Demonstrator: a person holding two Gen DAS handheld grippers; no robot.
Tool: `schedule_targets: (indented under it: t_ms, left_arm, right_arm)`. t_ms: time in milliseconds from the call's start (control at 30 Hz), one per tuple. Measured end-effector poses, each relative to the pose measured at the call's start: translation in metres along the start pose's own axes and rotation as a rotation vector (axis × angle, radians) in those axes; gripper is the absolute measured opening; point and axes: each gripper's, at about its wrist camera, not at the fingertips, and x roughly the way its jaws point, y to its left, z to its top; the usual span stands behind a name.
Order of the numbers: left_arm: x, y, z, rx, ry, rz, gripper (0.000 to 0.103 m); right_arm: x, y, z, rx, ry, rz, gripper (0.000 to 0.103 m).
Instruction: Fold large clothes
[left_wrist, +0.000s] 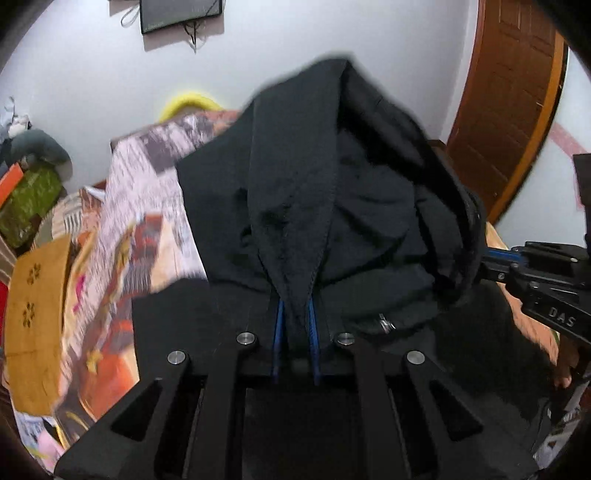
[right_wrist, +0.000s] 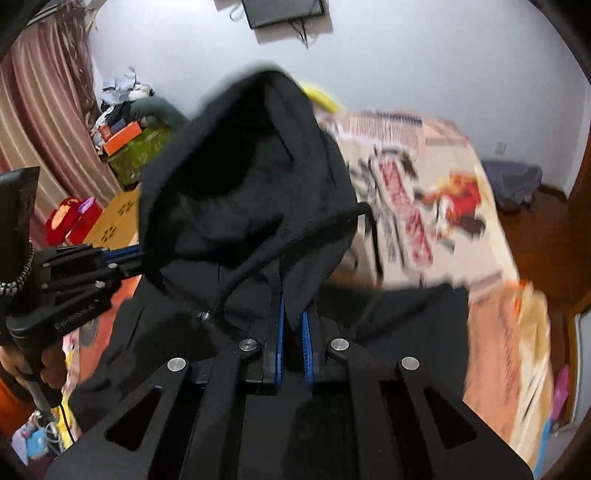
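Observation:
A black hoodie (left_wrist: 332, 184) hangs lifted above the bed, hood uppermost. My left gripper (left_wrist: 295, 314) is shut on a fold of its fabric, the blue pads (left_wrist: 279, 332) pinching cloth. In the right wrist view the hoodie (right_wrist: 240, 192) fills the centre, its drawstring (right_wrist: 258, 254) looping across. My right gripper (right_wrist: 291, 321) is shut on the fabric too. Each gripper shows in the other's view: the right one (left_wrist: 484, 262) at the hoodie's right edge, the left one (right_wrist: 136, 254) at its left edge.
A bed with a patterned cartoon sheet (right_wrist: 443, 206) lies below and behind the hoodie. A wooden door (left_wrist: 509, 110) is at the right. A clutter pile (right_wrist: 129, 144), curtain (right_wrist: 44, 110) and wooden board (left_wrist: 37, 314) stand at the left. A screen (left_wrist: 181, 13) hangs on the wall.

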Motion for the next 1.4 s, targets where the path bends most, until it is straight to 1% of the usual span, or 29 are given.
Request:
schedule_targets:
  t_ms: [67, 167, 200, 233, 267, 300, 333, 367, 400, 433, 467, 500, 533, 633, 700, 733, 767, 800, 867, 933, 1000, 1067, 1167, 1233, 1267, 1333, 1400]
  left_arm:
    - [0.005, -0.002, -0.02, -0.003, 0.032, 0.008, 0.012]
    - [0.021, -0.004, -0.049, 0.002, 0.092, 0.031, 0.012]
    - [0.025, -0.005, -0.058, 0.008, 0.11, 0.045, 0.013]
    - [0.029, -0.004, -0.067, 0.016, 0.131, 0.054, 0.015]
    - [0.032, -0.005, -0.077, 0.023, 0.161, 0.068, 0.016]
    - [0.035, -0.004, -0.085, 0.029, 0.183, 0.085, 0.016]
    - [0.034, -0.003, -0.092, 0.032, 0.19, 0.092, 0.018]
    - [0.031, -0.002, -0.099, 0.038, 0.191, 0.097, 0.02]
    - [0.027, -0.001, -0.104, 0.044, 0.186, 0.103, 0.029]
    - [0.021, 0.001, -0.108, 0.048, 0.18, 0.112, 0.039]
    - [0.014, 0.004, -0.112, 0.05, 0.172, 0.121, 0.043]
    - [0.006, 0.007, -0.114, 0.048, 0.16, 0.121, 0.048]
    - [-0.001, 0.011, -0.116, 0.042, 0.148, 0.12, 0.05]
    - [-0.026, 0.025, -0.117, 0.013, 0.122, 0.142, 0.05]
    - [-0.044, 0.034, -0.114, -0.002, 0.091, 0.17, 0.051]
    - [-0.051, 0.04, -0.114, -0.005, 0.076, 0.179, 0.053]
    - [-0.057, 0.042, -0.11, -0.008, 0.055, 0.188, 0.054]
    - [-0.066, 0.042, -0.106, -0.011, 0.032, 0.189, 0.058]
    - [-0.083, 0.04, -0.101, -0.026, -0.007, 0.171, 0.063]
    - [-0.093, 0.035, -0.098, -0.046, -0.045, 0.137, 0.07]
    - [-0.096, 0.028, -0.094, -0.053, -0.068, 0.112, 0.072]
    - [-0.093, 0.02, -0.095, -0.048, -0.062, 0.092, 0.072]
    - [-0.075, 0.004, -0.097, -0.036, -0.022, 0.056, 0.072]
    - [-0.062, -0.002, -0.104, -0.033, 0.013, 0.044, 0.072]
    - [-0.052, -0.004, -0.11, -0.031, 0.035, 0.045, 0.072]
    - [-0.039, -0.008, -0.119, -0.026, 0.066, 0.061, 0.072]
    - [-0.023, -0.008, -0.129, -0.035, 0.104, 0.062, 0.073]
  right_arm:
    - [0.009, -0.001, -0.017, 0.003, 0.025, -0.012, 0.009]
    - [0.023, 0.0, -0.04, -0.015, 0.098, -0.037, 0.01]
    - [0.024, 0.001, -0.045, -0.02, 0.113, -0.044, 0.011]
    - [0.026, 0.0, -0.051, -0.018, 0.135, -0.053, 0.011]
    - [0.028, -0.001, -0.055, -0.007, 0.163, -0.059, 0.015]
    - [0.028, -0.004, -0.058, 0.001, 0.183, -0.064, 0.022]
    - [0.027, -0.007, -0.062, 0.015, 0.207, -0.072, 0.027]
    - [0.025, -0.009, -0.065, 0.02, 0.212, -0.075, 0.037]
    - [0.019, -0.012, -0.068, 0.024, 0.215, -0.084, 0.044]
    - [0.013, -0.015, -0.07, 0.023, 0.205, -0.092, 0.047]
    - [0.007, -0.017, -0.071, 0.018, 0.192, -0.102, 0.049]
    - [0.002, -0.017, -0.073, 0.012, 0.184, -0.111, 0.05]
    - [-0.006, -0.019, -0.072, 0.002, 0.176, -0.128, 0.05]
    - [-0.028, -0.019, -0.076, -0.005, 0.147, -0.143, 0.05]
    - [-0.045, -0.016, -0.073, -0.009, 0.106, -0.149, 0.05]
    - [-0.055, -0.013, -0.068, -0.011, 0.076, -0.146, 0.05]
    - [-0.062, -0.01, -0.065, -0.012, 0.055, -0.139, 0.052]
    - [-0.068, -0.005, -0.064, -0.014, 0.033, -0.129, 0.057]
    - [-0.075, 0.006, -0.059, -0.022, -0.012, -0.108, 0.064]
    - [-0.078, 0.021, -0.057, -0.046, -0.052, -0.08, 0.067]
    - [-0.075, 0.035, -0.059, -0.077, -0.069, -0.064, 0.072]
    - [-0.067, 0.052, -0.066, -0.109, -0.067, -0.067, 0.073]
    - [-0.042, 0.065, -0.075, -0.15, -0.013, -0.073, 0.073]
    - [-0.017, 0.066, -0.085, -0.161, 0.046, -0.08, 0.073]
    - [-0.013, 0.068, -0.09, -0.161, 0.065, -0.083, 0.073]
    - [0.009, 0.065, -0.103, -0.158, 0.127, -0.098, 0.073]
    - [0.018, 0.061, -0.111, -0.157, 0.167, -0.099, 0.073]
